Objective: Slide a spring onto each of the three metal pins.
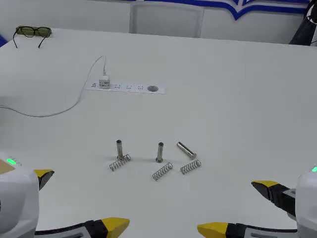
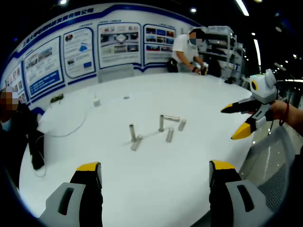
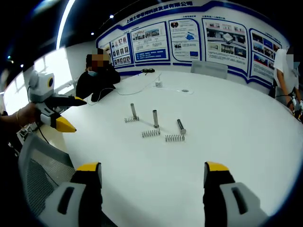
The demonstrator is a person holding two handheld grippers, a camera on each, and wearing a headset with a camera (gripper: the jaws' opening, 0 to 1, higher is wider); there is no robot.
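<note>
My left gripper [image 1: 79,201] and right gripper [image 1: 239,207] sit at the bottom corners of the head view, jaws spread wide and empty, low and apart so the work on the desk [image 1: 223,99] shows between them. In the lower middle of the frame, the left pin [image 1: 119,148] and middle pin [image 1: 160,151] stand upright, while the right pin [image 1: 186,150] lies tipped over. The left spring [image 1: 119,163], middle spring [image 1: 162,171] and right spring [image 1: 190,167] each lie just beside their pin, none threaded on, apparently paired for short reaches.

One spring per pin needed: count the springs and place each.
3. The left spring lies at the left pin's foot, the middle spring in front of the middle pin, the right spring in front of the tipped right pin. None looks hidden.
</note>
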